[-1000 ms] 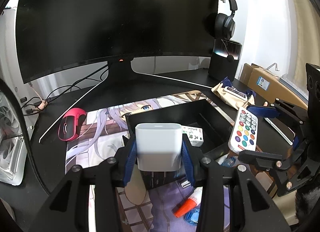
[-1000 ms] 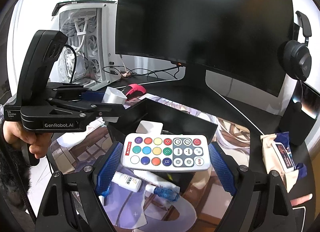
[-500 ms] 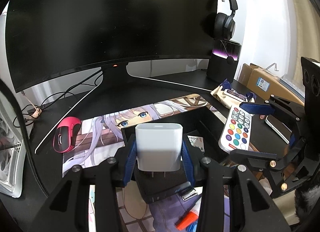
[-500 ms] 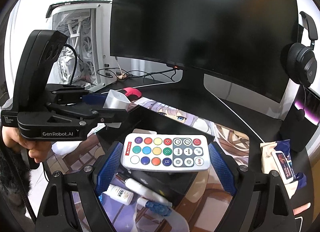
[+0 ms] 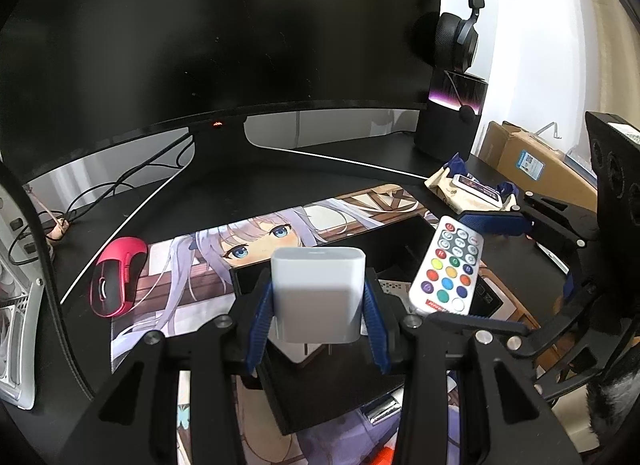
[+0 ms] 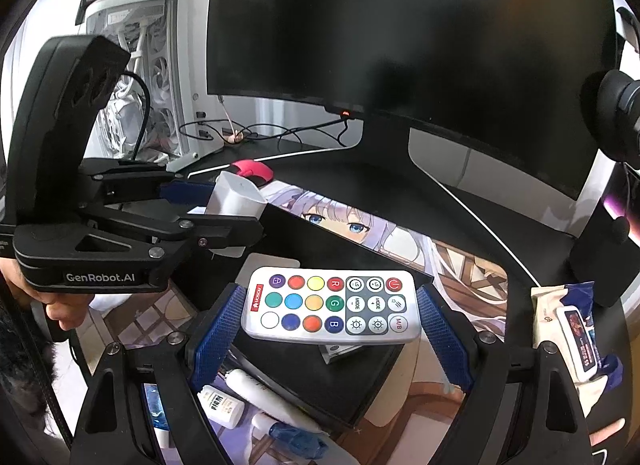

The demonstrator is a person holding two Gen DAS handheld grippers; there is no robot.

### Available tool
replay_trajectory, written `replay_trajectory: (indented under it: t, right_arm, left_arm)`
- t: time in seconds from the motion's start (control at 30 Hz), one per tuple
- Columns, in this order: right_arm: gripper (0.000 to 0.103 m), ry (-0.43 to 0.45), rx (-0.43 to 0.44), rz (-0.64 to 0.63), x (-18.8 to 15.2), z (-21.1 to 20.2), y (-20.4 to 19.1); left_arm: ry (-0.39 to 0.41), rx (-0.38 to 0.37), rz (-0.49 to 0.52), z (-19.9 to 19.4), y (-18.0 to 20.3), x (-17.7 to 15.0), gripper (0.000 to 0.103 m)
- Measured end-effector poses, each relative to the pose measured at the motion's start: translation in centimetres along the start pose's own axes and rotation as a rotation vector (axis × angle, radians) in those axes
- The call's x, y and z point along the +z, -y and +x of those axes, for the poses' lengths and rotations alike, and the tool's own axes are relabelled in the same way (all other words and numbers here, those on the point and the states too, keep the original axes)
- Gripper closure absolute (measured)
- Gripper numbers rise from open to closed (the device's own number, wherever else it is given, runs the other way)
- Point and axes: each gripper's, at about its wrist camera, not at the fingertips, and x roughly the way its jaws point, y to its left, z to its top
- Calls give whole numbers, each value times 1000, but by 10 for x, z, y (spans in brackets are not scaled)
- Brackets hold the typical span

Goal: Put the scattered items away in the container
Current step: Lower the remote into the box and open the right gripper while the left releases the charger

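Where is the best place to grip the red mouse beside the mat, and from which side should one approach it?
Probably from above, fingers across the narrow middle of the red mouse. It lies flat on the desk, domed on top, with free space at both long sides.

Black desk (image 5: 328,185) under printed mat (image 5: 208,265), red mouse (image 5: 116,277).

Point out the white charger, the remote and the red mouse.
white charger (image 5: 318,297), left wrist view, middle of its front face, between the left claw's blue pads.
remote (image 6: 334,305), right wrist view, middle of its button face.
red mouse (image 5: 114,281), left wrist view, top of its shell.
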Motion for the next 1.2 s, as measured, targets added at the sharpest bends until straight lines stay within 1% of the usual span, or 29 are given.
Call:
replay_trajectory:
  t: [0.53, 1.2]
  right_arm:
    - [16, -76, 28, -40, -2, 29, -5]
    - [16, -109, 43, -38, 6, 46, -4]
  left_arm:
    - [-33, -22, 4, 18, 0, 3, 62]
    - [-62, -30, 0, 34, -3, 5, 62]
